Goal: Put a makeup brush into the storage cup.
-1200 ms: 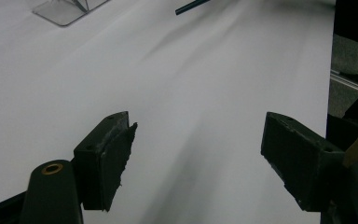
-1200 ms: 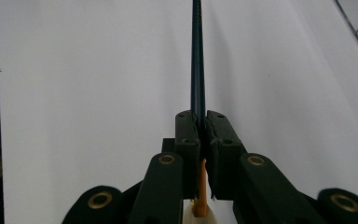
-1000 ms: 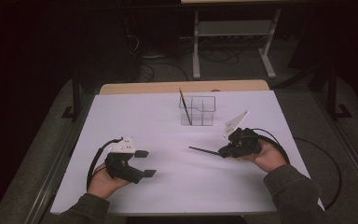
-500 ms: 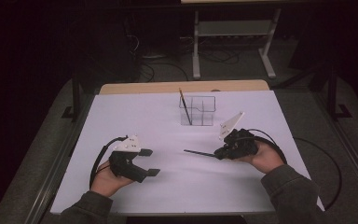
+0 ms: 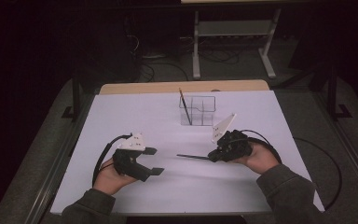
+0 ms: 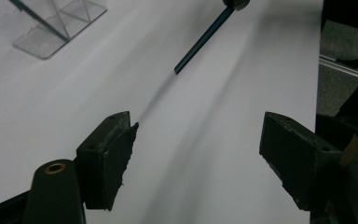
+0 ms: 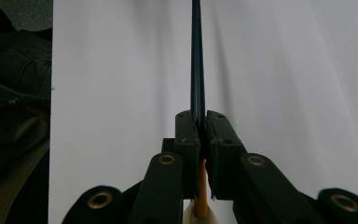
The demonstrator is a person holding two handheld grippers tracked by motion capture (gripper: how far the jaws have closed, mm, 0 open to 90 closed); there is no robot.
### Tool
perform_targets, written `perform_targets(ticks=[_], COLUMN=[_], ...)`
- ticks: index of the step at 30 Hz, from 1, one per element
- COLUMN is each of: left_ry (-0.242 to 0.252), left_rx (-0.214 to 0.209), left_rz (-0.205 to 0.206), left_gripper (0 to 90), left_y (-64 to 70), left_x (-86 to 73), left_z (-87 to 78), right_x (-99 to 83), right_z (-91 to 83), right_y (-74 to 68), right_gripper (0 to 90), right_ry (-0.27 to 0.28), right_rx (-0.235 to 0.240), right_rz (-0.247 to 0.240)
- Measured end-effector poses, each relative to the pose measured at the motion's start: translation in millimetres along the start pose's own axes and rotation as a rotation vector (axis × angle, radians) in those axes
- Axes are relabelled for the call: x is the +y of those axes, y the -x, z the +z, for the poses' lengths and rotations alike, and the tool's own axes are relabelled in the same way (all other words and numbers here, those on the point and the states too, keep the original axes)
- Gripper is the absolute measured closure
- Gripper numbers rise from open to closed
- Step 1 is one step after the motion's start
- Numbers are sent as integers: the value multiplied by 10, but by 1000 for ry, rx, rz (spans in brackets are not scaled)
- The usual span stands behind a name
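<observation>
Pencil clamped between right gripper fingers, pointing toward nine o'clock over white worktop, left gripper fingers apart, clear organizer at twelve.

High view: fixed above the person's side, facing forward and down, taking in the whole white table from some way off. Left gripper view: low and close over the table, looking along its jaws toward the dark pencil and clear organizer. Right gripper view: very close, looking straight down the pencil's length. All three share the pencil and the white tabletop.
</observation>
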State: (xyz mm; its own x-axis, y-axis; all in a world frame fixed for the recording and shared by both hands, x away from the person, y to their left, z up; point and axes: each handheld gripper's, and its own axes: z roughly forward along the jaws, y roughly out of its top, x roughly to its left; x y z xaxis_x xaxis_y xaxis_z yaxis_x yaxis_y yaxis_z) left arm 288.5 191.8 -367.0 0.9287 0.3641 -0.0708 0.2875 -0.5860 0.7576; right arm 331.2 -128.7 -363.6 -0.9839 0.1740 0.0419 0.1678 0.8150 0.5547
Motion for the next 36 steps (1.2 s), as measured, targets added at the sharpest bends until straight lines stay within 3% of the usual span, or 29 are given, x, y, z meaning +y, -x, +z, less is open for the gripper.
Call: perform_targets(ticks=[19,36], left_ry=[-12,-53], left_rx=[-30,-65], left_rz=[32,62], left_gripper=[298,360], left_y=[43,68], left_x=[175,265], left_z=[82,201], right_x=[237,391], right_z=[79,128], right_y=[-123,-181], right_gripper=[832,832], right_ry=[-24,-33], right_rx=[52,75], right_rz=[-83,-119])
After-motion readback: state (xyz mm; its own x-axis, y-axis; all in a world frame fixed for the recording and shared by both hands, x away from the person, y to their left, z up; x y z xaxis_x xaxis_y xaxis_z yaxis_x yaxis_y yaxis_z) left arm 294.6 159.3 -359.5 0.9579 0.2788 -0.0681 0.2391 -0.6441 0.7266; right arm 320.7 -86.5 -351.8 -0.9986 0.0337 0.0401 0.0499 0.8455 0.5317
